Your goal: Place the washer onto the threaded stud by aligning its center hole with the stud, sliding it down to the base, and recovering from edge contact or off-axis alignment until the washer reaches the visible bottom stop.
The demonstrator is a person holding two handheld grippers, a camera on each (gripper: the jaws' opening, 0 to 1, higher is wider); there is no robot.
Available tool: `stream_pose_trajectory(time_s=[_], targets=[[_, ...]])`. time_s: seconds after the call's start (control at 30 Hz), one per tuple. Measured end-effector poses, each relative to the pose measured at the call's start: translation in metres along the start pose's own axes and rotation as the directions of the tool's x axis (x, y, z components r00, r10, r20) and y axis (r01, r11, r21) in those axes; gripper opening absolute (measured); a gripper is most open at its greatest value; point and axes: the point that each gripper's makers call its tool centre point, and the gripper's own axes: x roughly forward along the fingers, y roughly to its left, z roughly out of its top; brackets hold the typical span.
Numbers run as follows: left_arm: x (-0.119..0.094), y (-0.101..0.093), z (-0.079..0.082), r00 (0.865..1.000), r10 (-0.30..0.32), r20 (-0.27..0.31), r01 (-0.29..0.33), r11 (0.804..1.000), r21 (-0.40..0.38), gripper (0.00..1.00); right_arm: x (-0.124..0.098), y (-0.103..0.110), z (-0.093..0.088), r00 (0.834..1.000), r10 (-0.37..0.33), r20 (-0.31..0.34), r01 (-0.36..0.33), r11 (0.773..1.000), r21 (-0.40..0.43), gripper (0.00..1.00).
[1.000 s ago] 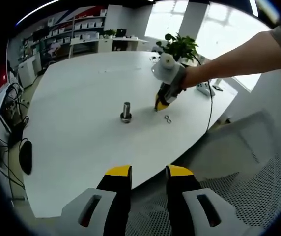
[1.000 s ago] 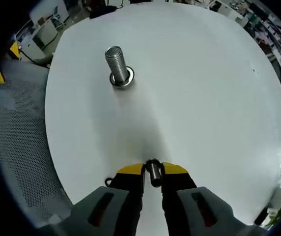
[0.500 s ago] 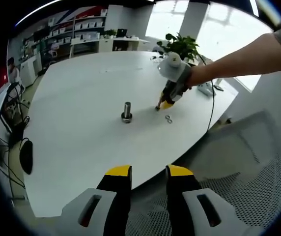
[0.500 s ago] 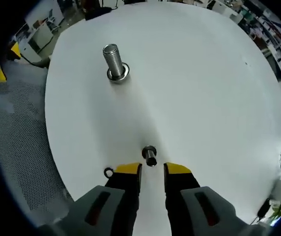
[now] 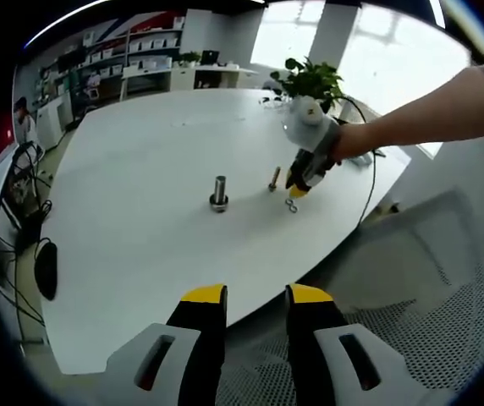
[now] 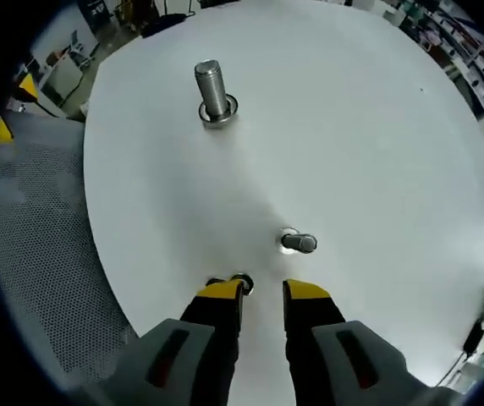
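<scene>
On the white rounded surface (image 6: 377,169) a large grey threaded steel stud (image 6: 213,91) stands upright on its flanged base. A smaller steel bolt (image 6: 296,243) stands well apart from it. 2 small metal washers (image 5: 291,204) lie flat just beside the right tool (image 6: 263,292), whose yellow-tipped jaws stand narrowly parted and empty over them. The left tool (image 5: 256,298) hovers off the surface's edge, jaws parted, holding nothing.

The right gripper (image 6: 261,292) is hovering low with jaws parted and empty; the left gripper (image 5: 257,296) is idling with jaws apart.
</scene>
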Motion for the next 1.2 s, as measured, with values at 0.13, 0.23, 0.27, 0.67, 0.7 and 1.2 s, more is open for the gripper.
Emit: stream_pose_trajectory(time_s=[0.13, 0.23, 0.27, 0.67, 0.7, 1.2], targets=[[0.0, 0.0, 0.0, 1.0, -0.002, 0.0, 0.002, 1.0, 0.0, 0.26, 0.003, 0.004, -0.001, 1.0, 0.006, -0.002, -0.006, 1.0, 0.015, 0.21], [0.0, -0.001, 0.0, 1.0, -0.005, -0.002, 0.005, 1.0, 0.002, 0.25, 0.003, 0.003, 0.001, 1.0, 0.001, 0.008, -0.001, 1.0, 0.02, 0.21], [0.0, -0.001, 0.0, 1.0, -0.006, -0.002, 0.006, 1.0, 0.003, 0.25, 0.003, 0.003, 0.001, 1.0, -0.001, 0.006, 0.001, 1.0, 0.017, 0.21], [0.0, -0.003, 0.0, 1.0, -0.014, -0.003, 0.014, 1.0, 0.003, 0.25, 0.003, -0.003, -0.009, 1.0, -0.005, -0.004, 0.005, 1.0, 0.014, 0.2], [0.0, -0.003, 0.0, 1.0, -0.015, -0.004, 0.015, 1.0, 0.003, 0.25, 0.003, -0.003, -0.009, 1.0, -0.006, -0.005, 0.006, 1.0, 0.009, 0.2], [0.0, -0.003, 0.0, 1.0, -0.02, -0.001, 0.02, 1.0, 0.004, 0.25, 0.005, -0.004, -0.006, 1.0, -0.015, 0.016, 0.014, 1.0, 0.014, 0.16]])
